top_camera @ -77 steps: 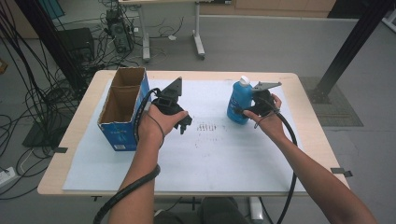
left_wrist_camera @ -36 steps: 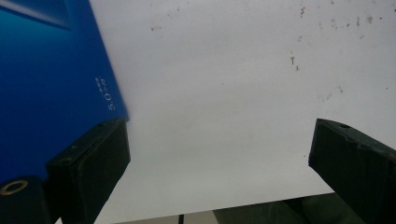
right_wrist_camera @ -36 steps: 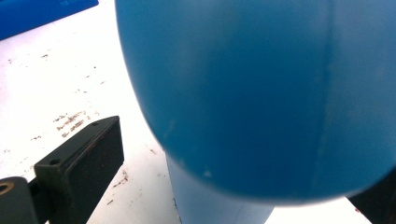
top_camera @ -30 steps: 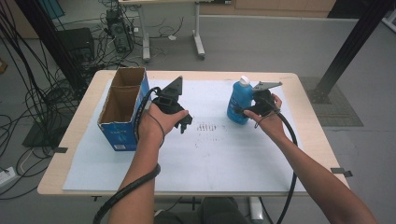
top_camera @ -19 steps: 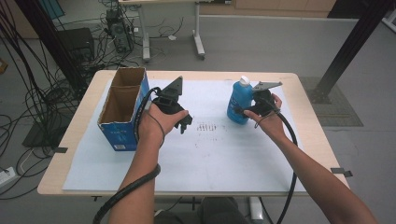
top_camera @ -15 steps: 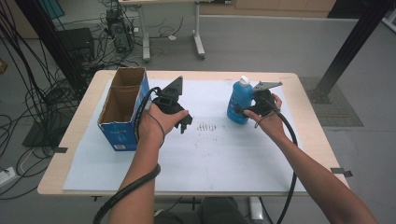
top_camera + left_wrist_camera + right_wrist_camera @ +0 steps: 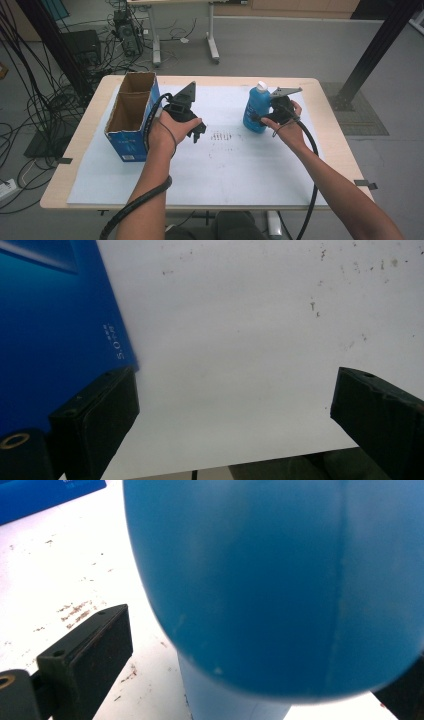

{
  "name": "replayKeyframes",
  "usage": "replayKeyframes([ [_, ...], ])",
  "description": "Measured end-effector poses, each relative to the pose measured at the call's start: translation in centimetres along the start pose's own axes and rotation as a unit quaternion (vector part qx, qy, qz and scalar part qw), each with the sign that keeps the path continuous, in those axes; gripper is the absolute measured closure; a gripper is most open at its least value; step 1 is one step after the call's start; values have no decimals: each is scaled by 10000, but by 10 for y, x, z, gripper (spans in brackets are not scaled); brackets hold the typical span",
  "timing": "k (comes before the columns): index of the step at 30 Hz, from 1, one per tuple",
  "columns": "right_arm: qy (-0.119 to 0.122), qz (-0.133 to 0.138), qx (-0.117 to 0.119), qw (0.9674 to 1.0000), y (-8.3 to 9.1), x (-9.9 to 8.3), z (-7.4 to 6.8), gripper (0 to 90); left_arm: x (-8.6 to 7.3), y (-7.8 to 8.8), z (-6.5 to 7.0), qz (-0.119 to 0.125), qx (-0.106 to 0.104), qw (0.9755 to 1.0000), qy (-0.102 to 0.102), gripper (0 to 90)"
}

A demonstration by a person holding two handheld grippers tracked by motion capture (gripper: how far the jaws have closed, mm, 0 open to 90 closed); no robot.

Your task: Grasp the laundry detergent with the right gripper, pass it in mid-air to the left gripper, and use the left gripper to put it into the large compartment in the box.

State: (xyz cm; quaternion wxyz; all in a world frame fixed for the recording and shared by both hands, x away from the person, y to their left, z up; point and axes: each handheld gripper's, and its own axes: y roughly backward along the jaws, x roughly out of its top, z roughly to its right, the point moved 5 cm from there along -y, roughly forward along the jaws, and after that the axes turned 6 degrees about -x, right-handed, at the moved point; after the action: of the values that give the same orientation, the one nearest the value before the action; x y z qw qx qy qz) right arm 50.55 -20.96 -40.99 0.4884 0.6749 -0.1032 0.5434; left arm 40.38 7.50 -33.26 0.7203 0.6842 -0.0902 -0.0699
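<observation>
Bottle (image 7: 257,108) is the landmark here — blue, white-capped, upright on the white sheet (image 7: 240,165) that covers the worktop (image 7: 330,145), toward its far right part. The right tongs (image 7: 260,119) sit at the bottle's right side, low on its body, held by the person's right hand (image 7: 285,127). In the right gripper view the bottle's rounded blue body (image 7: 280,580) sits between the two black jaws: the left jaw stands a little clear of it, with white sheet visible in the gap, while the right jaw is hidden at the frame's corner behind the bottle. The jaws are apart around the bottle, not pressed onto it on the side that can be seen.

Well to the left of the bottle, the left tongs (image 7: 198,131) are held by the left hand (image 7: 167,132), pointing down at the sheet. The left gripper view shows their jaws spread wide over bare white sheet (image 7: 240,340), gripping nothing. Farther left of the bottle, just beside the left hand, stands an open cardboard box (image 7: 131,115) with blue sides and two compartments; its blue wall (image 7: 55,330) fills the left part of the left gripper view, close to one jaw.

Between the bottle and the left tongs, a patch of small dark marks (image 7: 222,137) dots the sheet — nearer to the tongs than to the bottle.
</observation>
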Motion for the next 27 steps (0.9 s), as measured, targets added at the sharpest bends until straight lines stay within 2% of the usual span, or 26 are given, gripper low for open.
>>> replayKeyframes([
  [27, -24, 2, 10, 10000, 0, 0, 0, 23, 0, -1, 1, -27, -6, 10000, -20, 58],
])
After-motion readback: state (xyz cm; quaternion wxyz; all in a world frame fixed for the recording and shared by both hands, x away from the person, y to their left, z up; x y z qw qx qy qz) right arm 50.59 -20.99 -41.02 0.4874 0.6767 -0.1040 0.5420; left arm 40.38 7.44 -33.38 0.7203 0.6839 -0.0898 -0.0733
